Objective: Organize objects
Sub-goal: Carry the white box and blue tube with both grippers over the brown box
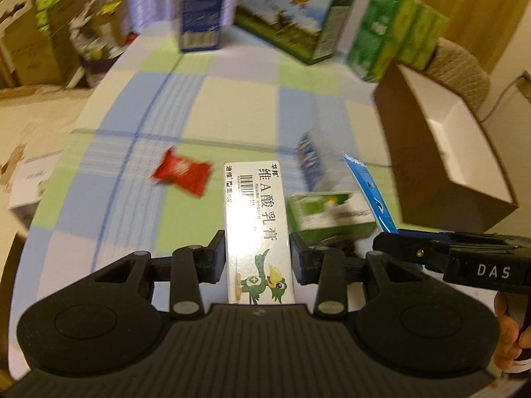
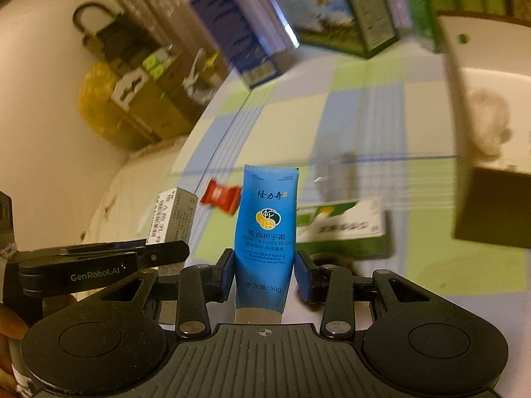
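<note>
I have the white ointment carton (image 1: 257, 229) clamped in the left gripper (image 1: 258, 258), its long axis running straight out along the fingers toward the far side of the table, and the blue hand cream tube (image 2: 265, 232) pinched in the right gripper (image 2: 264, 273) the same way, crimped end pointing away from me. Both loads are lifted clear of the checked tablecloth (image 1: 232, 106), as far as I can judge from the blur. What matters for my next move is the open brown box (image 1: 441, 152), which sits to the right and a little farther off. From the right wrist view its white inner wall (image 2: 481, 116) looms close at the upper right, so I judge the right gripper is the nearer one and the tube should go in first. The tube's tip (image 1: 368, 185) already shows just beside the box's near wall in the left view. My left gripper would have to cross rightward over the green carton (image 1: 332, 214), which lies on the cloth between the two grippers, with a blue and white box (image 1: 315, 162) just beyond it. The red sachet (image 1: 182, 174) lies to the near left, well apart from the box. Taller cartons (image 1: 288, 13) stand along the far edge.
</note>
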Motion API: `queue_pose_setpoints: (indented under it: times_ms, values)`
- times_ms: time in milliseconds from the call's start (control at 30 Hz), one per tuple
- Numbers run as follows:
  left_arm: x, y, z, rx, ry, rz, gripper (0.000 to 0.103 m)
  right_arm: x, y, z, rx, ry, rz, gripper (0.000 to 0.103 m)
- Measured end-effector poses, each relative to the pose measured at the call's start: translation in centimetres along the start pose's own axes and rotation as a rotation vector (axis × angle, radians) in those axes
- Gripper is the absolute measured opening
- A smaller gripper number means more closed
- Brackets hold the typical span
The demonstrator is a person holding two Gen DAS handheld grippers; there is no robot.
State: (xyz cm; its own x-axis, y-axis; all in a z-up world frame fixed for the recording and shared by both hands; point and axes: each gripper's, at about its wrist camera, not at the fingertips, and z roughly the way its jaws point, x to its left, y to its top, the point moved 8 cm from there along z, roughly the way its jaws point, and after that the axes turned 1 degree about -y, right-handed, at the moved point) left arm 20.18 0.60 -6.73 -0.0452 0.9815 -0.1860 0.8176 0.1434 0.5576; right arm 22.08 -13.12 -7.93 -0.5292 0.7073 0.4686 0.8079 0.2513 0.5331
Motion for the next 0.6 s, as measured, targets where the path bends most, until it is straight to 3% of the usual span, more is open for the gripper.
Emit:
queue_pose_setpoints:
  times_ms: [600]
  values:
    - [-17.1,6.8,1.9,-0.103,-0.174,0.209,0.034,-12.9,4.2,-12.6,-0.223,-0.125,0.215,0.035]
